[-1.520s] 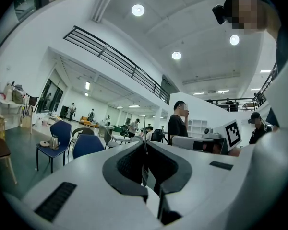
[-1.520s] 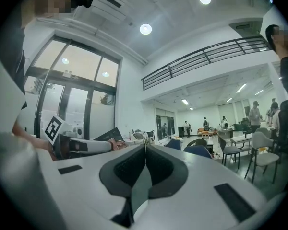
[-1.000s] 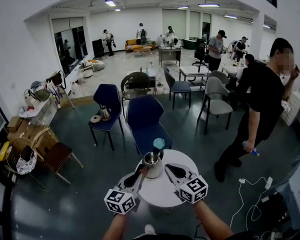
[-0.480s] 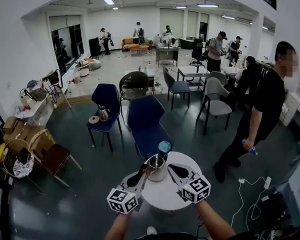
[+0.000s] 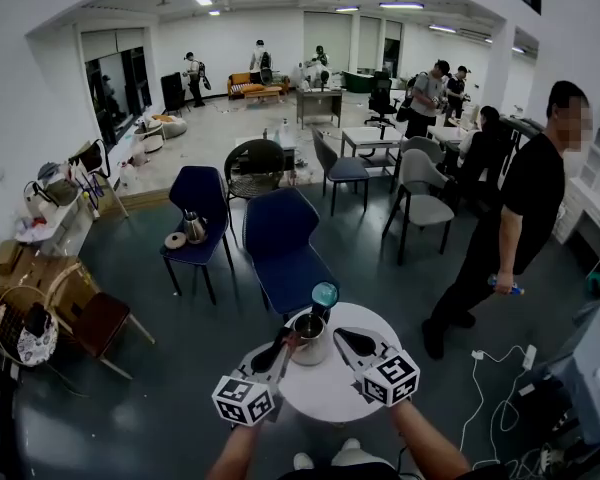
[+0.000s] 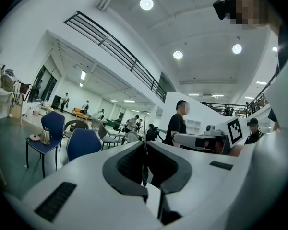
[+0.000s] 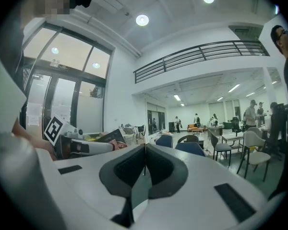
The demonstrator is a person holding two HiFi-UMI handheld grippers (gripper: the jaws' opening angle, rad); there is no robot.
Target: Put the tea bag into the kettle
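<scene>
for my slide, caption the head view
Left gripper holds a tea bag at the kettle on a round table, right gripper alongside.

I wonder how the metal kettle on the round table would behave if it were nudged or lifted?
The kettle looks like rigid, shiny metal, so it may slip when grasped. Being squat, it would probably slide rather than tip. It stands near the far rim of the table, so a forward push might carry it off.
</scene>
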